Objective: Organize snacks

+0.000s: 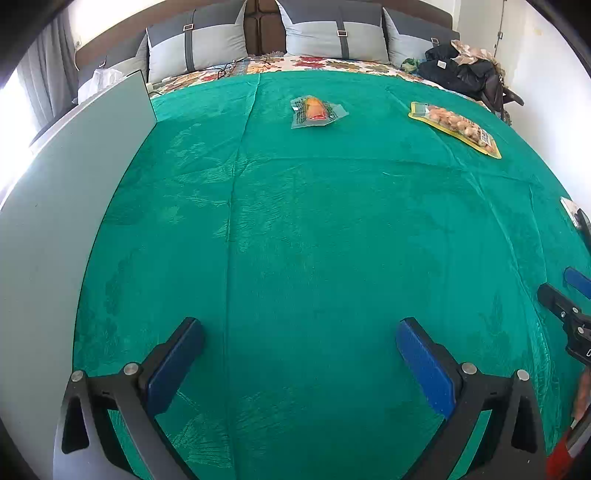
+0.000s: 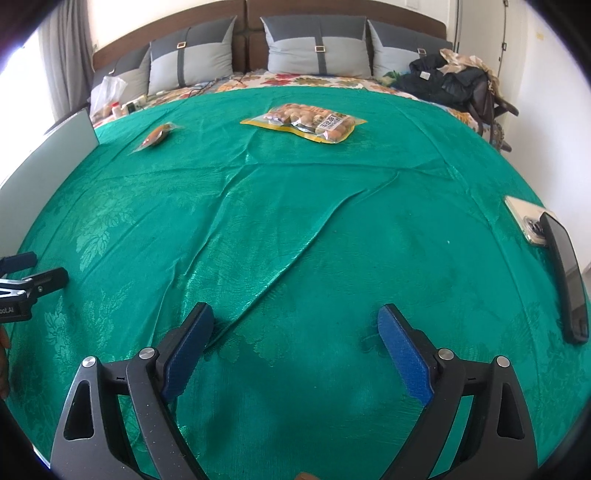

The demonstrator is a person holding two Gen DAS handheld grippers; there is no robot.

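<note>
Green patterned cloth (image 1: 295, 240) is covering the bed, wrinkling into long creases ahead of the right gripper. The left gripper (image 1: 299, 332) is hovering low over the cloth with its jaws spread wide and nothing between them. The right gripper (image 2: 295, 325) is likewise hanging over the cloth, jaws released and gripping nothing.

Two snacks are lying far ahead, near the head of the bed and well apart from both grippers. A small clear packet with an orange snack (image 1: 317, 110) is resting flat on the cloth. To its right, apart from it, a yellow-edged bag of round brown snacks (image 1: 456, 127) is lying flat, label side up.

A pale grey board (image 1: 74, 184) is standing along the left edge of the bed. Grey pillows (image 1: 332, 33) are leaning against the brown headboard, and a heap of dark clothing (image 2: 450, 85) is sitting at the far right corner. A phone (image 2: 526, 221) is lying at the right edge, touching a long dark object (image 2: 567, 273) beside it.
</note>
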